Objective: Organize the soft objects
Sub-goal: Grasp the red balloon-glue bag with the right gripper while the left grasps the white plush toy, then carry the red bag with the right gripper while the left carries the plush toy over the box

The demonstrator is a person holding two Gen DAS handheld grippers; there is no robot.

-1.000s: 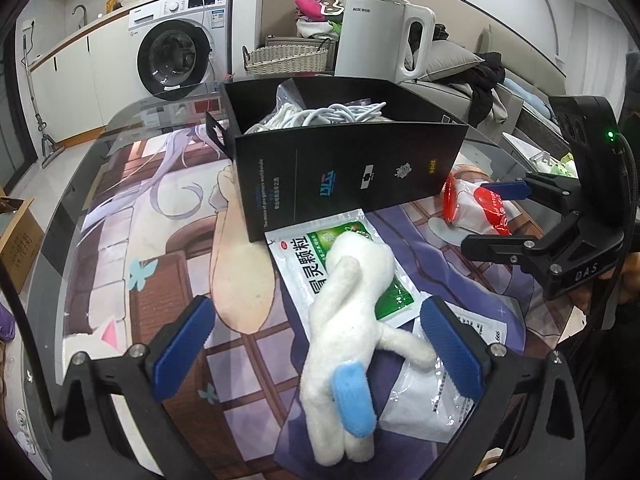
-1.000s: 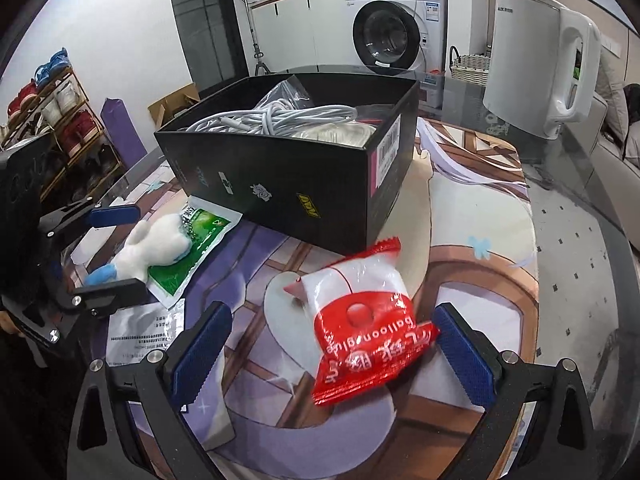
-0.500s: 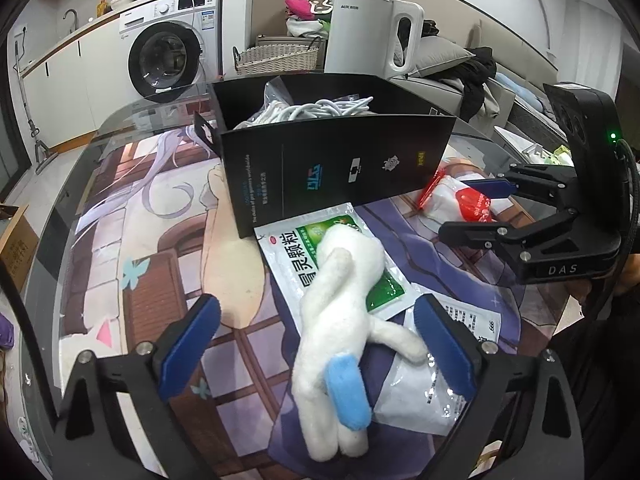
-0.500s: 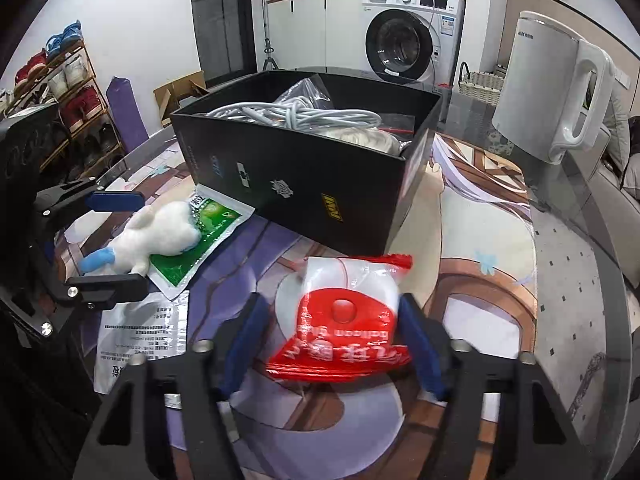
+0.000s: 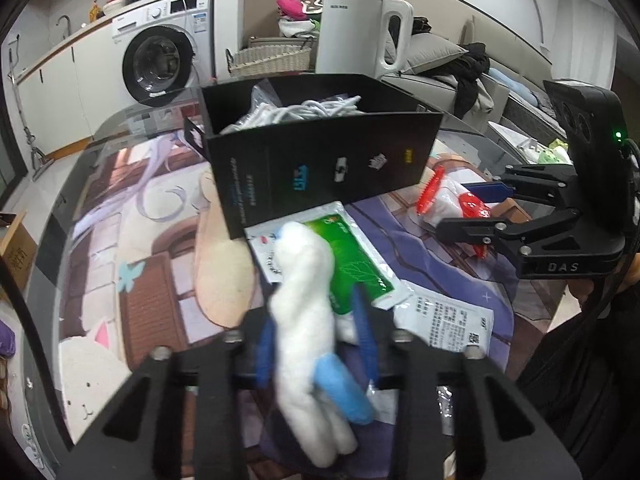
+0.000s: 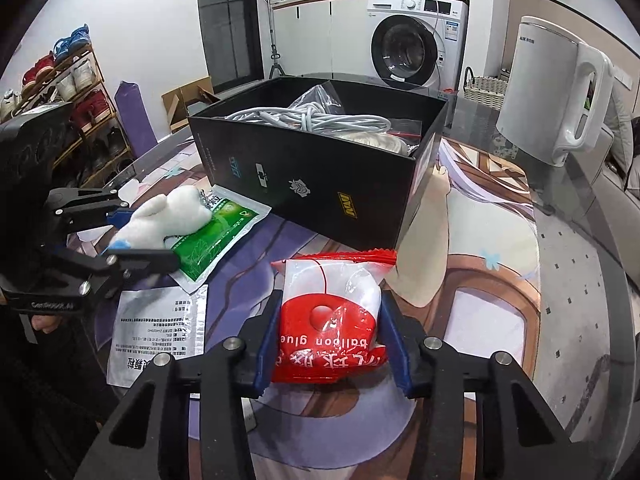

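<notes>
A white plush toy (image 5: pixel 304 280) with a blue tip lies over a green sachet (image 5: pixel 352 256) on the printed table mat. My left gripper (image 5: pixel 314 320) is closing, and its blue pads press the plush from both sides; the right wrist view shows the same plush (image 6: pixel 168 216) in that gripper (image 6: pixel 140 236). A red and white "balloon glue" packet (image 6: pixel 332 300) sits between the pads of my right gripper (image 6: pixel 330 320), which is also closing and squeezes its sides. From the left wrist, that packet (image 5: pixel 444 200) shows in the right gripper (image 5: pixel 466 208).
An open black box (image 6: pixel 320 184) with white cables (image 6: pixel 312 120) and bags inside stands just behind both objects. A white printed sachet (image 6: pixel 160 320) lies by the green one. A white kettle (image 6: pixel 552 92) stands at the table's far right.
Both grippers went from wide open to closed: the left onto the plush toy, the right onto the red packet. The packet now stands more upright between the pads.
</notes>
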